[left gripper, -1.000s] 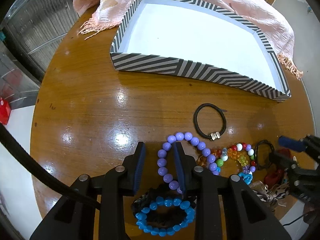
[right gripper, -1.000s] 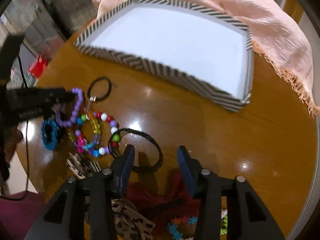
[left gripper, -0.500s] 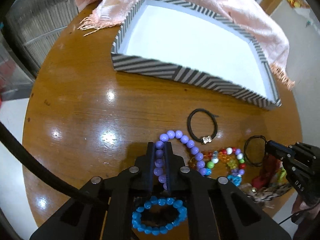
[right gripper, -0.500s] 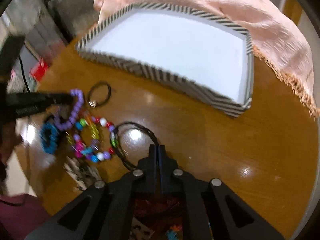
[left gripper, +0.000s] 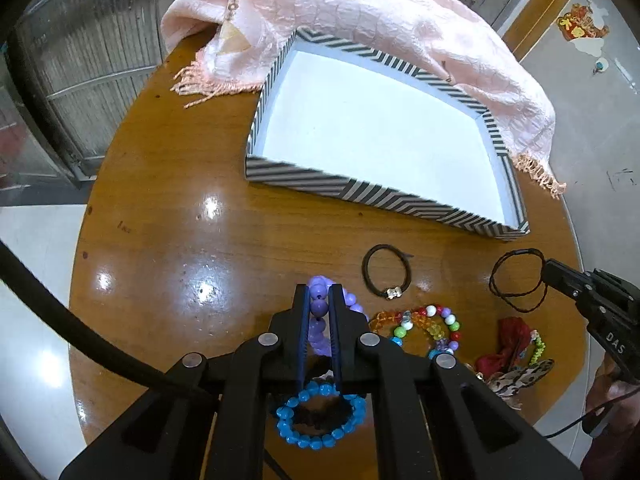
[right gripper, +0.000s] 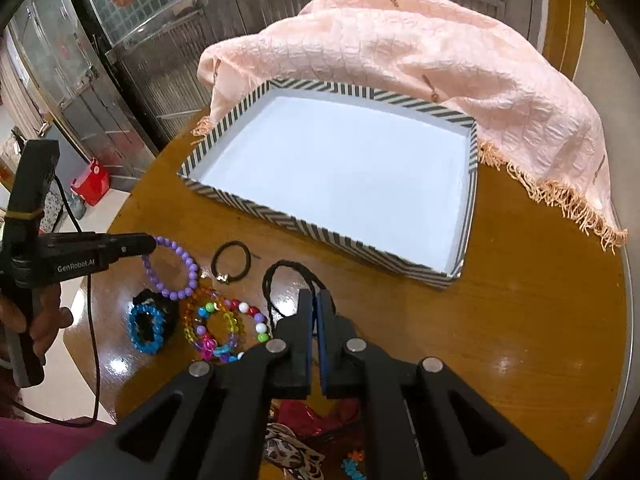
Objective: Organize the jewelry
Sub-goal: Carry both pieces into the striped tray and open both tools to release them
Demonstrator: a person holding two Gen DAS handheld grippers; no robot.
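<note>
One glossy round wooden table [left gripper: 168, 216], striped tray [left gripper: 320, 178], pink scarf [left gripper: 360, 4]

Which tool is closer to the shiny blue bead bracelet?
Left. The left tool hangs just over the blue bead bracelet, gripping the purple bracelet. The right tool is across the pile, pinching the black cord.

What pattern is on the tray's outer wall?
Black-and-white chevron stripes on the tray, clearest in the left wrist view.
</note>
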